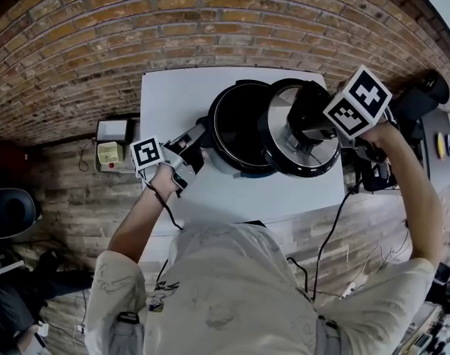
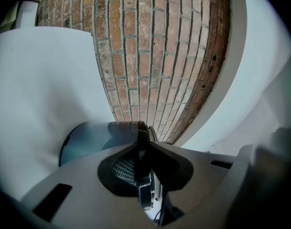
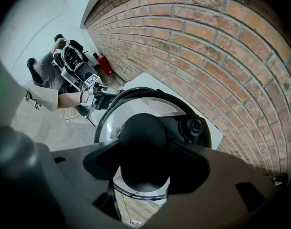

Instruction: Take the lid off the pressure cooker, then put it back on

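Observation:
The pressure cooker pot [image 1: 239, 128] stands uncovered on the white table [image 1: 173, 95], its black inside showing. My left gripper [image 1: 193, 142] is shut on the pot's side handle [image 2: 141, 136] and points level at it; the pot's wall [image 2: 83, 142] fills the left gripper view just beyond. My right gripper [image 1: 310, 121] points down and is shut on the lid's black knob [image 3: 144, 147]. It holds the lid [image 1: 302, 154] above and to the right of the pot, overlapping the pot's right rim. The lid's steel face [image 3: 135, 109] and black valve [image 3: 196, 126] show past the jaws.
A brick wall [image 1: 210, 21] runs behind the table. A small box with a yellow device [image 1: 110, 150] sits left of the table, and a black chair [image 1: 10, 209] is further left. Dark equipment [image 1: 424, 95] stands to the right. Cables [image 1: 332, 228] hang off the table's front edge.

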Available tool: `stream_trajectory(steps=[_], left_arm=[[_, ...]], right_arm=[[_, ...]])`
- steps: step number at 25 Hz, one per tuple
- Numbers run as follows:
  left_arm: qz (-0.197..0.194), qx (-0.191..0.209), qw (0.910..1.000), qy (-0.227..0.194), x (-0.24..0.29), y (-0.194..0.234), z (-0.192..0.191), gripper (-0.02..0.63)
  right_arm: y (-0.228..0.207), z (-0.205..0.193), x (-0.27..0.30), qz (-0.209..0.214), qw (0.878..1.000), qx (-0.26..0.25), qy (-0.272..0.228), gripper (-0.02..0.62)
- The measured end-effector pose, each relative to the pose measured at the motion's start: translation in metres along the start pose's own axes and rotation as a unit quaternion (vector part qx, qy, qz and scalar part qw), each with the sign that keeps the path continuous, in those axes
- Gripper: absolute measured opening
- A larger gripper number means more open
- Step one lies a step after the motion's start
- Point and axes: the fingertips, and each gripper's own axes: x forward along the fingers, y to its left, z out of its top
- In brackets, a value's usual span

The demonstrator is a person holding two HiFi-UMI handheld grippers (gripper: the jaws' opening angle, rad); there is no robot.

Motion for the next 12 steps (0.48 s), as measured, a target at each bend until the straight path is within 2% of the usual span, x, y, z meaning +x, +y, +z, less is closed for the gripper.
stream_trajectory(steps=[12], left_arm=[[0.006,-0.006,0.9997,-0.021,-0.004,0.002,0.002,0.066]], right_arm=[[-0.037,-0.105,-0.015,-0.001,0.995,0.102,0.005,0.293]])
